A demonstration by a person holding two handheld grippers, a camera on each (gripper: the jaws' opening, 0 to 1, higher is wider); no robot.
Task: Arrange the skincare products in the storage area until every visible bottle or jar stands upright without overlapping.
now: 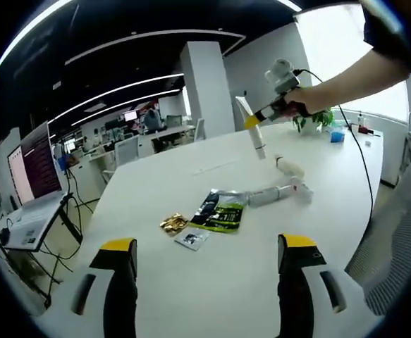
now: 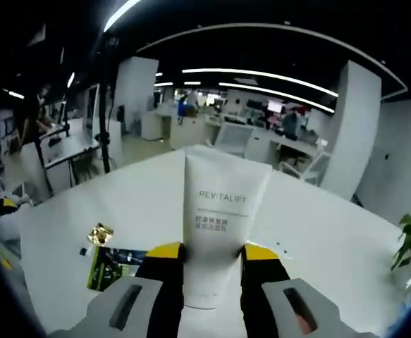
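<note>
While the right claw (image 2: 209, 262) grips a tube (image 2: 218, 225) above the tabletop (image 1: 191, 282), two bottles (image 1: 279, 191) lie toppled below it. The left claw (image 1: 205, 257) hangs wide open, holding nothing; most work remains.

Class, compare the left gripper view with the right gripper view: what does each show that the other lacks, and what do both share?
Left gripper view alone: two small bottles lying on the table, a small sachet, and the open left hand-held gripper.

Right gripper view alone: the word REVITALIFT on the tube, which stands clamped between the right hand-held gripper jaws.

Both: that white tube, the table, the green-black packet and the gold wrapper.
</note>
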